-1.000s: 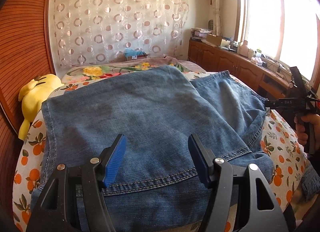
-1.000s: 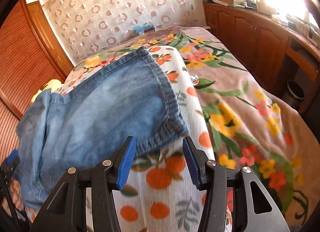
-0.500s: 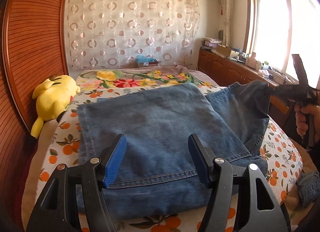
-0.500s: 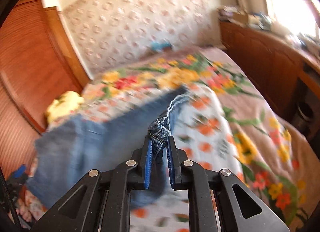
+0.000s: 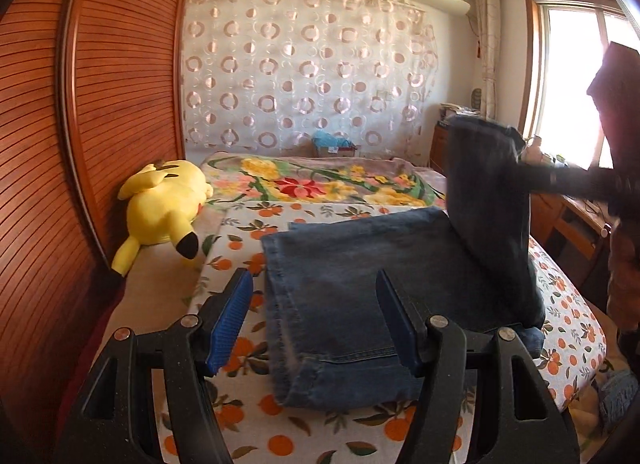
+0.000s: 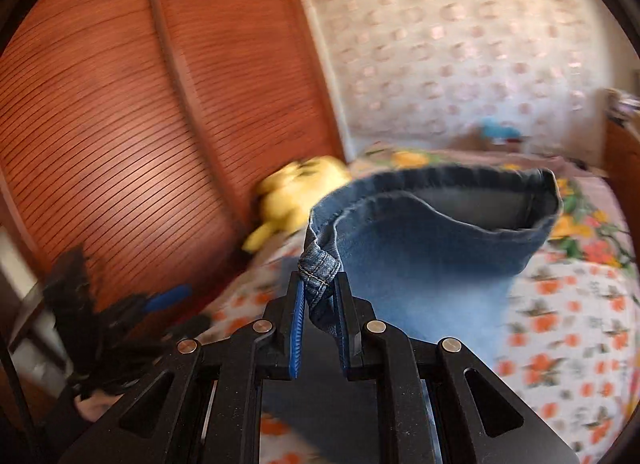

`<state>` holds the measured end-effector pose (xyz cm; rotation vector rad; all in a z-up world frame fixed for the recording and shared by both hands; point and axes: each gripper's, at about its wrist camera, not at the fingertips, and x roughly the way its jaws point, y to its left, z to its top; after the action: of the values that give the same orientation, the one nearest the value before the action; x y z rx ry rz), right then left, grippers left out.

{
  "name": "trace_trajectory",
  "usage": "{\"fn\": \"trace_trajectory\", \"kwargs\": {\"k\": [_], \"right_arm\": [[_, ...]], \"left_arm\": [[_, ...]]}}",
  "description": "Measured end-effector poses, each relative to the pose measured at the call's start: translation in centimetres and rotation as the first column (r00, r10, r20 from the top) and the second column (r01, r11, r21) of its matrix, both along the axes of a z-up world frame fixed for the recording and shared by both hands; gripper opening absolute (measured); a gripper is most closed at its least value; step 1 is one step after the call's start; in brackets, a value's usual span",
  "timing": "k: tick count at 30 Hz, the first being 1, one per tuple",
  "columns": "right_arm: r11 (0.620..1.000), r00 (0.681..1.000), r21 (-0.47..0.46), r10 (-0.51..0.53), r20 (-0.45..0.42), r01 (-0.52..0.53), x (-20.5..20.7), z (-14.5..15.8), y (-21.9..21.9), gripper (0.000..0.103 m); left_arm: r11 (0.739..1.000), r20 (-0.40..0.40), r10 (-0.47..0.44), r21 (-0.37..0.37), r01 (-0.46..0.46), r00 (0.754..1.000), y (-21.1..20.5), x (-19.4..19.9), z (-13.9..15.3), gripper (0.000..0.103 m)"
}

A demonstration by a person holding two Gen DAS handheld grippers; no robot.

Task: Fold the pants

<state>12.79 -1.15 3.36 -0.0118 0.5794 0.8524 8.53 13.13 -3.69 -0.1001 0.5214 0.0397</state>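
Observation:
Blue denim pants (image 5: 360, 296) lie partly folded on the orange-print bedsheet (image 5: 248, 396). My left gripper (image 5: 316, 316) is open and empty, hovering above the near hem of the pants. My right gripper (image 6: 320, 304) is shut on the pants' hem corner (image 6: 318, 268) and holds one leg end (image 6: 432, 232) lifted high above the bed. In the left wrist view that raised leg (image 5: 486, 192) stands up at the right, with the right gripper behind it hidden by cloth.
A yellow plush toy (image 5: 164, 200) lies at the bed's left by the slatted wooden wardrobe (image 5: 100, 104). A floral blanket (image 5: 320, 180) covers the far bed. Wooden cabinets (image 5: 572, 224) and a window stand at the right.
My right gripper closed on the hem corner and has lifted the leg end up and swung left. My left gripper has drawn back and up from the pants.

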Motion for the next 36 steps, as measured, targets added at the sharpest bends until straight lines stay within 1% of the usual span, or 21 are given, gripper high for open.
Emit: {"fn": "trace_trajectory", "kwargs": {"k": [3, 4, 6, 7, 8, 11, 14, 15, 16, 19, 23, 27, 31, 33, 35, 36], "right_arm": [[0.998, 0.998, -0.044, 0.036, -0.051, -0.038, -0.5, -2.0, 1.5, 0.015], [0.997, 0.998, -0.069, 0.038, -0.051, -0.042, -0.7, -2.6, 1.8, 0.019], [0.994, 0.998, -0.1, 0.047, -0.048, -0.051, -1.1, -3.3, 1.9, 0.022], [0.993, 0.997, -0.103, 0.053, -0.05, -0.058, -1.1, -3.3, 1.6, 0.023], [0.992, 0.998, -0.111, 0.051, -0.047, -0.056, -1.1, -3.2, 1.5, 0.028], [0.993, 0.999, -0.109, 0.046, -0.021, -0.048, -1.0, -2.3, 0.4, 0.033], [0.994, 1.0, -0.112, 0.008, -0.002, -0.008, -1.2, -2.2, -1.5, 0.035], [0.993, 1.0, -0.117, -0.008, 0.004, 0.008, -0.8, -2.1, -1.3, 0.035], [0.992, 1.0, -0.123, -0.026, 0.009, 0.027, -0.3, -2.4, -1.7, 0.035], [0.983, 0.996, -0.161, -0.089, 0.022, 0.091, -0.6, -4.0, -3.1, 0.035], [0.964, 0.986, -0.206, -0.169, 0.003, 0.166, -0.5, -6.3, -4.7, 0.036], [0.954, 0.975, -0.212, -0.222, -0.022, 0.212, -0.4, -7.7, -5.7, 0.036], [0.948, 0.968, -0.217, -0.247, -0.038, 0.233, -0.8, -8.6, -6.4, 0.036], [0.947, 0.967, -0.221, -0.249, -0.042, 0.235, -1.1, -9.0, -6.3, 0.036], [0.946, 0.967, -0.222, -0.251, -0.047, 0.235, -0.7, -9.7, -6.2, 0.036], [0.946, 0.966, -0.223, -0.253, -0.05, 0.236, -0.1, -10.4, -6.0, 0.036]], "left_arm": [[1.0, -0.008, 0.014, -0.004, -0.014, 1.0, 0.9, -0.3, -0.3, 0.065], [1.0, -0.012, 0.018, -0.006, -0.018, 1.0, 1.1, -0.2, -0.5, 0.065], [1.0, -0.02, 0.023, -0.011, -0.023, 1.0, 1.3, 0.0, -0.8, 0.065], [1.0, -0.023, 0.024, -0.015, -0.025, 0.999, 1.4, 0.1, -1.0, 0.065], [1.0, -0.025, 0.025, -0.017, -0.025, 0.999, 1.4, 0.1, -1.2, 0.065], [0.999, -0.035, 0.02, -0.024, -0.021, 0.999, 1.2, 0.2, -1.6, 0.065], [1.0, -0.051, -0.003, -0.029, 0.001, 0.999, 0.3, 0.4, -2.1, 0.065], [1.0, -0.058, -0.012, -0.029, 0.01, 0.998, 0.1, 0.6, -2.3, 0.065], [0.999, -0.066, -0.025, -0.025, 0.023, 0.997, -0.4, 0.8, -2.6, 0.065], [0.998, -0.092, -0.059, -0.007, 0.059, 0.994, -1.8, 1.4, -3.2, 0.065], [0.996, -0.115, -0.094, -0.013, 0.093, 0.989, -3.3, 1.9, -3.6, 0.065], [0.991, -0.132, -0.13, -0.035, 0.127, 0.983, -4.4, 1.8, -4.2, 0.065], [0.986, -0.15, -0.164, -0.046, 0.159, 0.975, -5.2, 1.2, -5.0, 0.065], [0.986, -0.166, -0.163, -0.04, 0.159, 0.973, -5.4, 1.1, -5.7, 0.065], [0.985, -0.184, -0.172, -0.06, 0.164, 0.968, -5.3, 1.3, -6.5, 0.06], [0.982, -0.19, -0.184, -0.074, 0.172, 0.964, -5.4, 1.3, -6.7, 0.048]]}}
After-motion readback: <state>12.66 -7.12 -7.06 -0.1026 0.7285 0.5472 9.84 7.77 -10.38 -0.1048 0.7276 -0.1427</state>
